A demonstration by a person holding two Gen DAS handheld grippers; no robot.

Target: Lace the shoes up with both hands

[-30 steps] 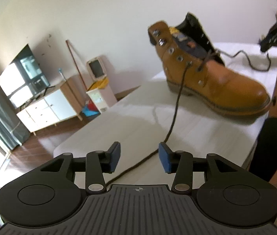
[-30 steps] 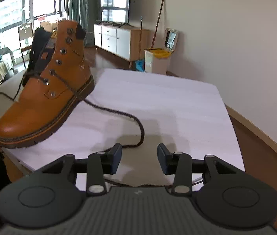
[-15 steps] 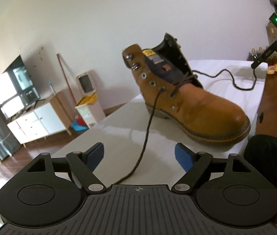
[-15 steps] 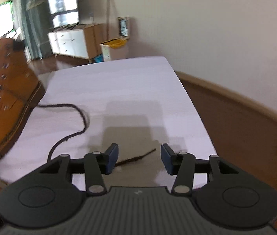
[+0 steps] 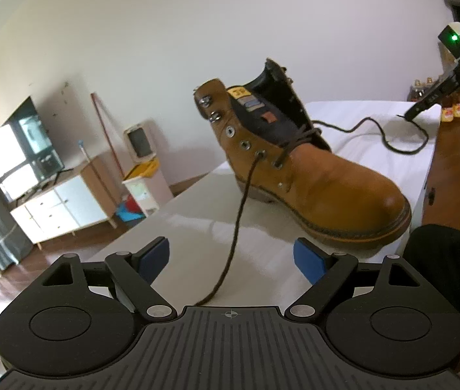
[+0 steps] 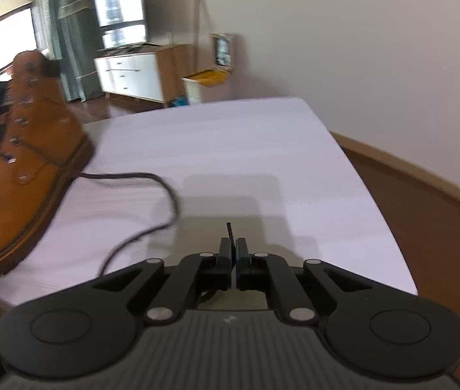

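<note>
A tan leather boot [image 5: 321, 188] stands on the white table [image 5: 181, 227], toe toward me, laced only through its lower eyelets. One dark brown lace strand [image 5: 239, 221] runs from a left eyelet down between the wide-apart blue pads of my left gripper [image 5: 231, 256], which is open and not pressing on it. The other strand [image 5: 382, 133] loops across the table to my right gripper [image 5: 425, 107]. In the right wrist view that gripper [image 6: 233, 247] is shut on the lace end, whose stiff tip [image 6: 229, 229] sticks up past the pads; the boot [image 6: 25, 149] is at left.
A TV [image 5: 19, 149], a white cabinet [image 5: 61, 208], a broom and a bin with a yellow bag [image 5: 142, 165] stand by the far wall. Small bottles [image 5: 451, 113] sit beyond the table at right. A person's dark clothing [image 5: 447, 260] is close by the table's right edge.
My left jaws spread wide and let go of the lace strand. My right gripper closed on the lace end lying on the table.
</note>
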